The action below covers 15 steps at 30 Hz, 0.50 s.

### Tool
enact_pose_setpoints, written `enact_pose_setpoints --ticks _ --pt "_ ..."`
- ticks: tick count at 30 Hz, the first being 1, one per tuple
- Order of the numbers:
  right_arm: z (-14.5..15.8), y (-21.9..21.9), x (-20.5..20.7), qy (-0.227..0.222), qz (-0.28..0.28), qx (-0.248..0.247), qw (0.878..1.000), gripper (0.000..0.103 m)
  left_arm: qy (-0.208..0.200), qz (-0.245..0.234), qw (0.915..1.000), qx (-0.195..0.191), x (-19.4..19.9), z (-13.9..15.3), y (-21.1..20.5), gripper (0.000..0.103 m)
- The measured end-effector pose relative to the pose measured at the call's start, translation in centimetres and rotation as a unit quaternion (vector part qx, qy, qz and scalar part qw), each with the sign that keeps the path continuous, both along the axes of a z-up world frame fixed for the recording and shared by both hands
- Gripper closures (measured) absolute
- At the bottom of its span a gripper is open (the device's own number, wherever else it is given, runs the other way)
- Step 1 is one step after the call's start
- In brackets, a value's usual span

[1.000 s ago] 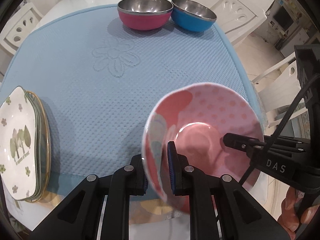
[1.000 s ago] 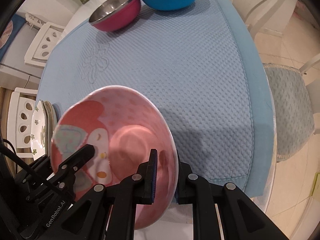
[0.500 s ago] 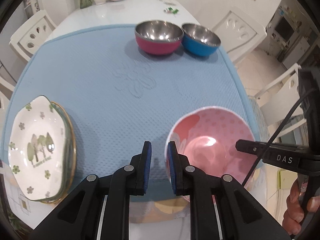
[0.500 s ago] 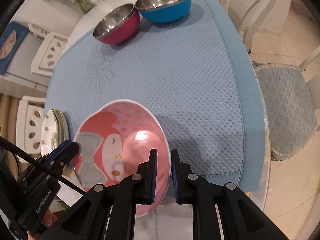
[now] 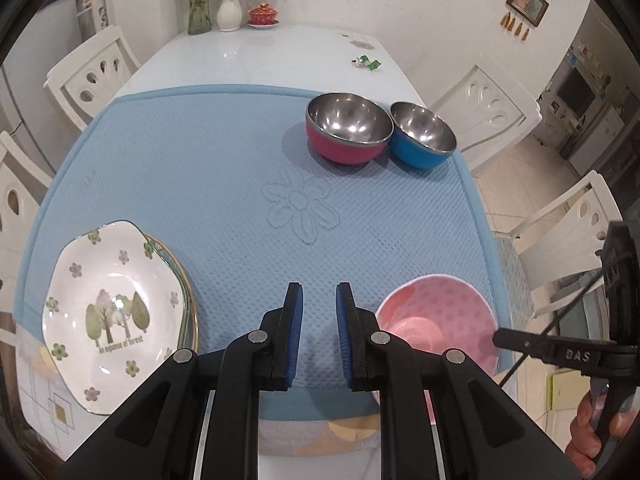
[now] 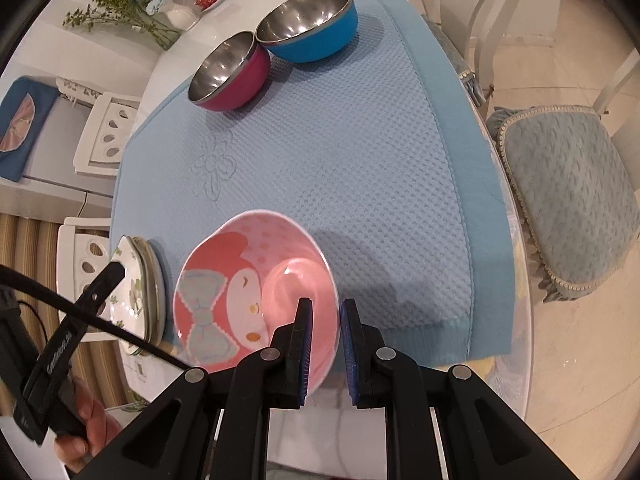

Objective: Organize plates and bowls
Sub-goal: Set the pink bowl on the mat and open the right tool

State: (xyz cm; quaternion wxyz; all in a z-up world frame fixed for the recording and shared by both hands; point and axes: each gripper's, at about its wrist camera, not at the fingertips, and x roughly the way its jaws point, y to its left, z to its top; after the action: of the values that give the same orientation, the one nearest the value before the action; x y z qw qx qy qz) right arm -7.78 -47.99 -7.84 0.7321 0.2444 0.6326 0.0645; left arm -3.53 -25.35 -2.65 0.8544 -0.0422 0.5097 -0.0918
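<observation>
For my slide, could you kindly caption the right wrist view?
Right gripper clamps the pink cartoon bowl by its rim above the blue mat.

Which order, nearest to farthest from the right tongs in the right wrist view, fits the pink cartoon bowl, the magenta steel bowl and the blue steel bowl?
From the right tongs:
1. Pink cartoon bowl, between the tips, on the left.
2. Magenta steel bowl, far end of the mat, left.
3. Blue steel bowl, just beyond it, right.
</observation>
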Motion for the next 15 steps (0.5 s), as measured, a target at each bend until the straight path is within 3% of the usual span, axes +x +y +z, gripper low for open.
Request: enact_pose_setpoints --ticks 8,9,11,13,15 --pt "3.3 -0.8 1.0 -0.05 -0.016 0.023 0.998 0.088 -0.011 -0.004 0.9998 -0.015 1.1 1.3 0.1 0.08" --pt "3.7 -0.7 1.3 -0.058 -0.018 0.025 0.998 0.084 -0.013 -0.004 0.9998 -0.014 1.3 1.6 0.1 0.071" --pt "4.2 -0.6 1.9 -0.069 -0.021 0.033 0.997 0.076 -0.022 -0.002 0.9996 -0.017 1.9 2.3 0.4 0.07" --pt "4.6 -0.3 2.6 -0.078 -0.023 0.039 0.996 0.049 -0.025 -0.002 0.9994 -0.022 2.4 2.6 0.6 0.068" --pt "4.9 -0.1 3.5 -0.088 -0.029 0.046 0.995 0.046 -0.029 -0.008 0.999 -0.032 3.3 3.0 0.9 0.066"
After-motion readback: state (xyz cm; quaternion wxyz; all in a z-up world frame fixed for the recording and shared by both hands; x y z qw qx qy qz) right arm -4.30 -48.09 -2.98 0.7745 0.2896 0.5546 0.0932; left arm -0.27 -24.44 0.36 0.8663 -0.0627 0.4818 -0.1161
